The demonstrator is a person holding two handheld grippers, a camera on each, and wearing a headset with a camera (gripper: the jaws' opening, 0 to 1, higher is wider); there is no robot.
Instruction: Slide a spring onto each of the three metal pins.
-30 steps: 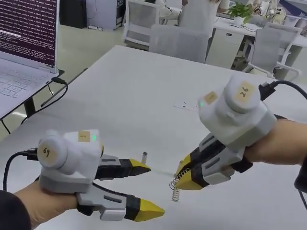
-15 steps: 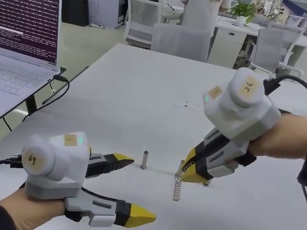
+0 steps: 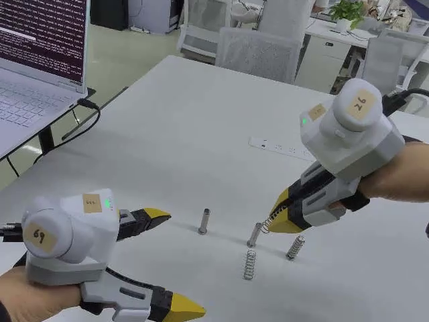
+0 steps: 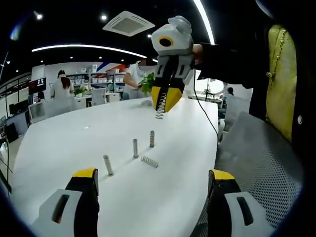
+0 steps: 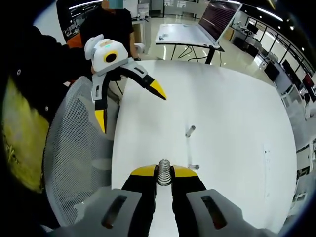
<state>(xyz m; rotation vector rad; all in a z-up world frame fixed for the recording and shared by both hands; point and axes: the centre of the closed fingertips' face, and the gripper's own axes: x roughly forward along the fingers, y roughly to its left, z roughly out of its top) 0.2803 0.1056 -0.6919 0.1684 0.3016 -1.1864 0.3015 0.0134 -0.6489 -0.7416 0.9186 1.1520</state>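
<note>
Three short metal pins stand on the white table: a bare one (image 3: 204,221), a bare middle one (image 3: 255,235) and one wearing a spring (image 3: 295,247). A loose spring (image 3: 249,263) lies in front of them. My right gripper (image 3: 287,216) is shut on another spring (image 3: 271,218), whose lower end hangs just beside the middle pin's top. In the right gripper view that spring (image 5: 164,177) sits between the closed yellow tips. My left gripper (image 3: 171,261) stands open at the near left, holding nothing. The left gripper view has the pins (image 4: 135,148) and the loose spring (image 4: 149,161) ahead.
A laptop (image 3: 37,74) with its cable sits on a side table at the far left. A white strip (image 3: 281,149) lies further back on the table. Office chairs (image 3: 251,54) stand beyond the far edge.
My right gripper has risen and moved right with its spring, uncovering the middle pin and the sprung pin. The left gripper has drawn back toward the near left.
</note>
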